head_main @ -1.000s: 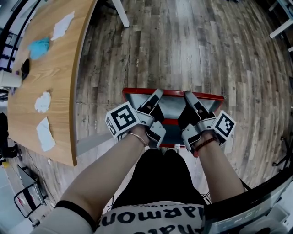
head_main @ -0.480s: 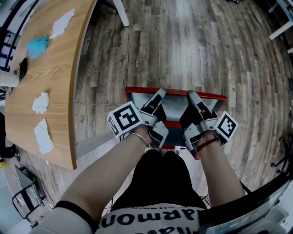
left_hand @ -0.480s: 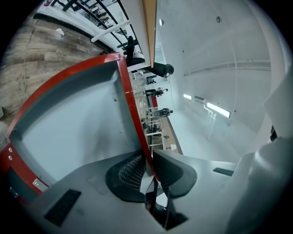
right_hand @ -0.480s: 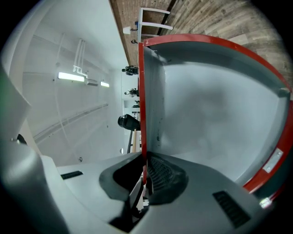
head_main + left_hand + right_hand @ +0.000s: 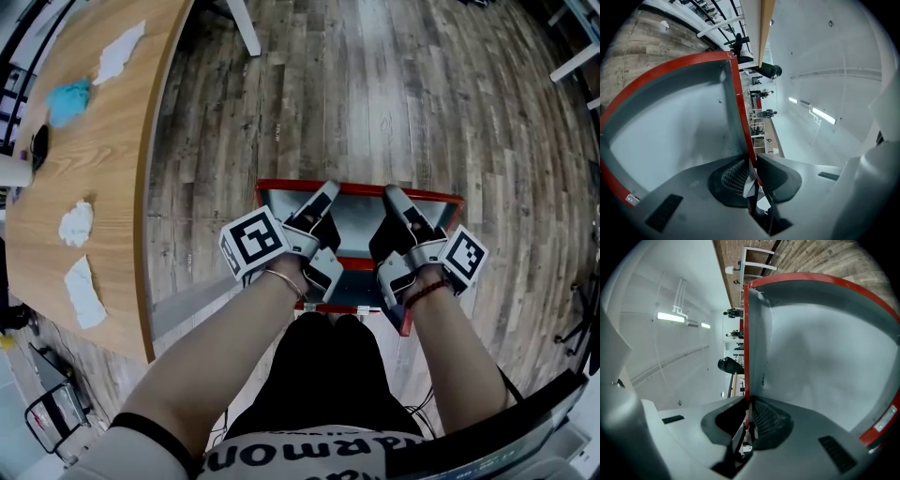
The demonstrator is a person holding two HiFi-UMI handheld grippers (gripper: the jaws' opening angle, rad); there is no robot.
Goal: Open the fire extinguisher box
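The fire extinguisher box [image 5: 405, 319] stands on the floor in front of the person's knees. Its grey lid [image 5: 361, 220] with a red rim is tilted up. My left gripper [image 5: 322, 208] is shut on the lid's left red edge [image 5: 740, 112], which runs between the pads; the lid's grey face [image 5: 670, 136] fills that view. My right gripper [image 5: 395, 210] holds the lid's right red edge [image 5: 746, 343] between its pads, and its jaws are opening slightly. The grey lid face [image 5: 820, 362] spreads to the right in the right gripper view.
A curved wooden table [image 5: 103, 197] stands at the left with white tissues [image 5: 75, 223] and a blue cloth [image 5: 68, 99] on it. A white table leg [image 5: 246, 28] is at the top. Wood plank floor [image 5: 394, 84] lies beyond the box.
Both grippers and the lid have shifted a little to the right. A red strip of the box now shows below the grippers, near the knees.
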